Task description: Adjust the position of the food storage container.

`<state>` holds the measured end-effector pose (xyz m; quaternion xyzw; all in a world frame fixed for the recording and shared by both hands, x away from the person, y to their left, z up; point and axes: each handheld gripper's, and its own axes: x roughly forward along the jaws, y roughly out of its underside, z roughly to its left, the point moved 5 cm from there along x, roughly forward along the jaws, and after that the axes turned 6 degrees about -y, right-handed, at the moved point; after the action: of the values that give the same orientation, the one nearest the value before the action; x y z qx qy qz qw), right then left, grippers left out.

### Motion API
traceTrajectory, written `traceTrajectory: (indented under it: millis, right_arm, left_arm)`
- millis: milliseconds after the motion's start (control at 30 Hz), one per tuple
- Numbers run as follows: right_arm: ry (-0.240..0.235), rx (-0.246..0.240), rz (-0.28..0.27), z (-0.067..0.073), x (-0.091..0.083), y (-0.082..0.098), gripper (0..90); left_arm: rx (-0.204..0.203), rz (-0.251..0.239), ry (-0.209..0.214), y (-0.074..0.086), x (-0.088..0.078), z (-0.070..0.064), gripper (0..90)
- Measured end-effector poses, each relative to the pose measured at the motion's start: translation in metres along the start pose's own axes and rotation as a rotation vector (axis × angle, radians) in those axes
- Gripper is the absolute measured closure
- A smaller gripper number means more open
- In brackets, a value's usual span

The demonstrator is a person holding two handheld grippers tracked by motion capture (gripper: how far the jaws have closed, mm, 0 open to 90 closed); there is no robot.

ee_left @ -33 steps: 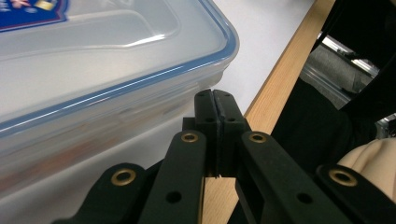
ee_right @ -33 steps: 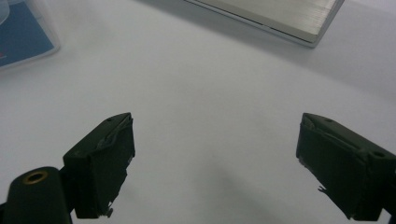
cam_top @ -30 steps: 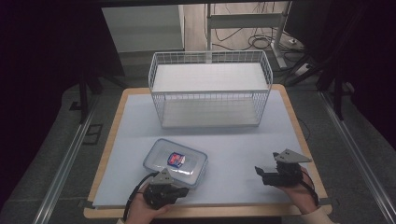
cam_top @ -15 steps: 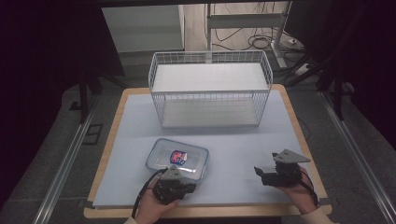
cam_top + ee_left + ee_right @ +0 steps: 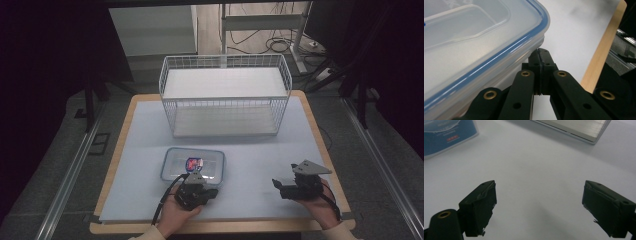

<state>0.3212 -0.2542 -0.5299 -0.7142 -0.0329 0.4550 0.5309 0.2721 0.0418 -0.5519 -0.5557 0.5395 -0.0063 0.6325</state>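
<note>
Overhead, a pale grey surface (image 5: 260, 150) edged in light wood sits in a dark room with cables on the floor beyond. Just ahead of the left claw (image 5: 540, 58), whose jaws are pressed together on nothing, lies the clear rectangular plastic container with a blue-rimmed lid (image 5: 474, 42), its corner touching the tips; the right claw (image 5: 539, 205) gapes wide, empty, well to the container's right.
</note>
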Motion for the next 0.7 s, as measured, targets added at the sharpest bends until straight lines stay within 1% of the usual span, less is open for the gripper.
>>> traceTrajectory:
  millis: [167, 233, 333, 367, 400, 467, 567, 633, 700]
  right_arm:
    - [0.0, -0.003, 0.001, 0.0, 0.0, 0.0, 12.1]
    - [0.001, 0.003, -0.001, 0.0, -0.001, 0.0, 12.1]
    - [0.001, 0.006, -0.004, -0.001, -0.001, 0.0, 12.1]
    - [0.001, 0.006, -0.005, -0.001, -0.001, 0.0, 12.1]
    - [0.001, 0.006, -0.005, -0.001, -0.001, 0.0, 12.1]
    - [0.002, 0.003, -0.006, -0.001, -0.002, 0.0, 12.1]
    - [0.003, 0.001, -0.007, -0.001, -0.002, 0.0, 12.1]
    - [0.004, 0.001, -0.006, -0.001, -0.002, 0.0, 12.1]
    - [0.004, -0.001, -0.007, -0.001, -0.002, 0.0, 12.0]
  left_arm:
    - [0.002, 0.001, 0.0, -0.005, 0.005, -0.002, 90.0]
    - [0.006, -0.006, 0.005, -0.006, 0.004, -0.004, 90.0]
    - [0.013, -0.03, 0.016, -0.006, -0.006, -0.01, 90.0]
    - [0.024, -0.046, 0.021, -0.005, -0.017, -0.012, 90.0]
    - [0.024, -0.046, 0.021, -0.005, -0.017, -0.012, 90.0]
    - [0.021, -0.074, 0.023, -0.005, -0.031, -0.012, 90.0]
    - [-0.002, -0.124, 0.002, -0.008, -0.053, -0.003, 90.0]
    - [-0.028, -0.151, -0.024, -0.009, -0.066, 0.01, 90.0]
    - [-0.068, -0.171, -0.051, -0.008, -0.076, 0.026, 90.0]
